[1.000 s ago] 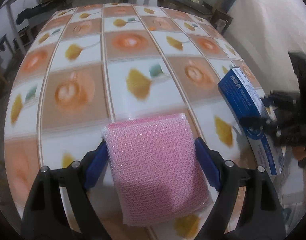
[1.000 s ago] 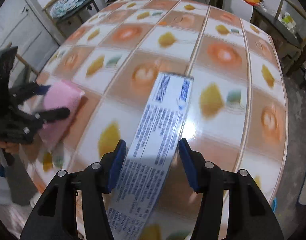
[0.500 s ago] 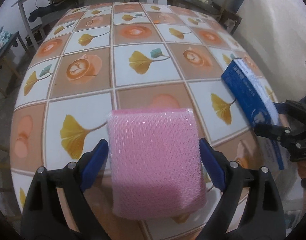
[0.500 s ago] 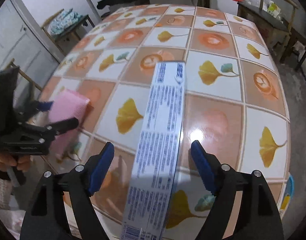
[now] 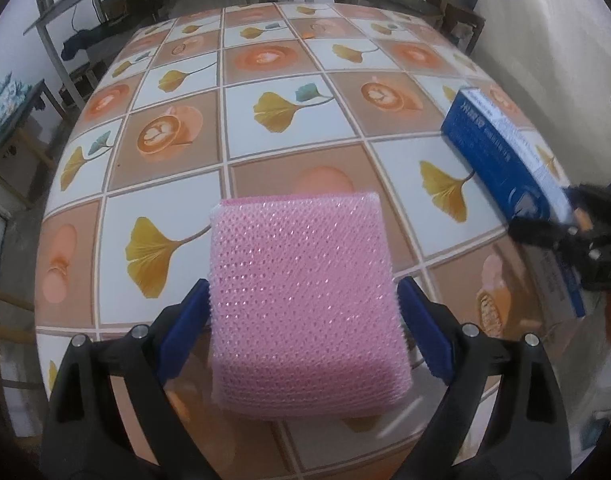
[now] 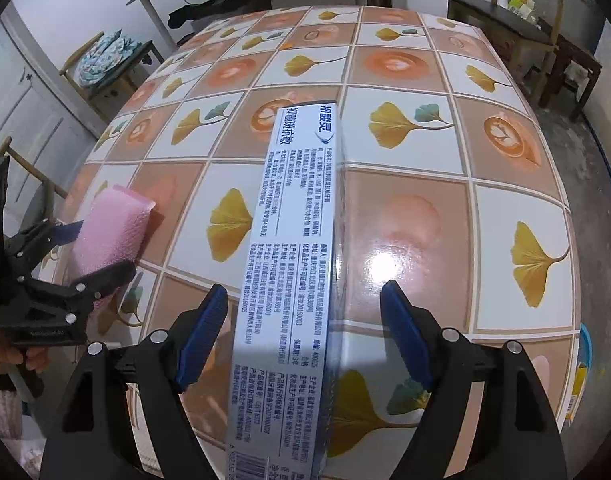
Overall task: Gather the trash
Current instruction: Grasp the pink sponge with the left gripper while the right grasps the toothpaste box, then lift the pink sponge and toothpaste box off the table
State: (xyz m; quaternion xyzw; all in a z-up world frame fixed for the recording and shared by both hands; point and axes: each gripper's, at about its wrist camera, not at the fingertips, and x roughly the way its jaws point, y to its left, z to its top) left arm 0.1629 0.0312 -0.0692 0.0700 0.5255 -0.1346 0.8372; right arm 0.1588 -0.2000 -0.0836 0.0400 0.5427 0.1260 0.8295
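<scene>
Our left tongs point(image 5: 303, 326) have their blue pads against both sides of the pink sponge point(image 5: 305, 300), apparently gripping it above the counter point(image 5: 289, 80). Our right tongs point(image 6: 303, 336) stand wide open around the long toothpaste box point(image 6: 295, 264), neither pad touching it. To do this well, we should centre the box between the pads, then close squarely. The box's near end is cut off, and no trash bin is in sight.
</scene>
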